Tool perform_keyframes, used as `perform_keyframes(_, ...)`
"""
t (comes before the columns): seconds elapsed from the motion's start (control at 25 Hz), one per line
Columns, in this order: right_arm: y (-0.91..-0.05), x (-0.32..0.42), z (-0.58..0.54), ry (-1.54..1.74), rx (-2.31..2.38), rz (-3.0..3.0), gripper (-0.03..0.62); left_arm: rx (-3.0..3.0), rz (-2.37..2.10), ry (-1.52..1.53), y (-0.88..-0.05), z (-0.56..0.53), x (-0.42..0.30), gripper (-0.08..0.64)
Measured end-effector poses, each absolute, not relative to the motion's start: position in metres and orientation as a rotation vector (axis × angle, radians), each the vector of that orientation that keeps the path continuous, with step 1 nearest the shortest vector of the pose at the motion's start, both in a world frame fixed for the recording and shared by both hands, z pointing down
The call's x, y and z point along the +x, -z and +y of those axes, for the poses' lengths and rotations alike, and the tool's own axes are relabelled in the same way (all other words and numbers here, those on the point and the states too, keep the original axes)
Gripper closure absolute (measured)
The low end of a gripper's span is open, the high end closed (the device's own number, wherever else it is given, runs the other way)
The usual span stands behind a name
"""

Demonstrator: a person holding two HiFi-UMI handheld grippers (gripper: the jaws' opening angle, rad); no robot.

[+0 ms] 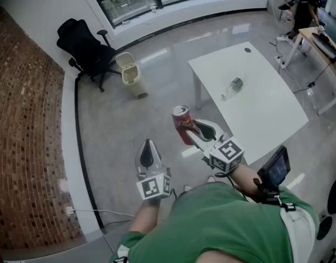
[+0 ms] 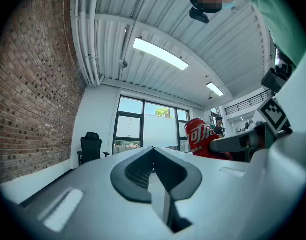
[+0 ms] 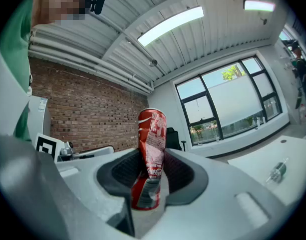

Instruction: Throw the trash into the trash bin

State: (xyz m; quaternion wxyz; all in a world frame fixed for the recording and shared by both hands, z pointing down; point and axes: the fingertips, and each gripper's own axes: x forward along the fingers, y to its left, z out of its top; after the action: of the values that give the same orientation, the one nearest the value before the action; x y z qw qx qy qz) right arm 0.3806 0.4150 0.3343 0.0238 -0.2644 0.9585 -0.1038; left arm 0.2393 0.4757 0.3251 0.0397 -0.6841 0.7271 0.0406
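Two tools show, and only one is loaded. Our right tool (image 3: 150,178) is pinching a dented red can (image 3: 151,154) low on its body, so most of the can stands clear above the pads. In the head view the can sits near the middle of the frame, over bare floor (image 1: 157,100). Our left tool (image 2: 153,171) is pressed together with nothing in it, at lower centre.

The trash bin (image 1: 130,73) stands well apart, in the upper left of centre, just beside a black office chair (image 1: 85,51). We cannot tell whether its lid is fully up.

As we judge it, the low hold on a crumpled wall is the weak spot: a quick swing could tip the can out of the pads. Letting go too far from the bin would drop it on the floor, and a half-closed lid could bounce it off. A bottle (image 1: 232,86) lies on the desk (image 1: 266,111) at right, waiting its turn.
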Motion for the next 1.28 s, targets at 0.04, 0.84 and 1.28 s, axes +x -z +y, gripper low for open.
perform_keyframes(0.04,-0.336,0.381,0.415,0.310,-0.823,2.961,0.453,-2.095,2.229,-0.125,-0.325,0.476,0.239,0.554)
perform_keyframes(0.84,-0.334,0.382,0.411,0.352,-0.860,2.952,0.453,-2.112,2.227,-0.103,-0.329,0.474,0.241,0.554)
perform_keyframes(1.28,-0.339,0.368,0.414,0.343,-0.812,2.957,0.453,-2.115,2.232,-0.094,-0.329,0.477,0.232,0.554)
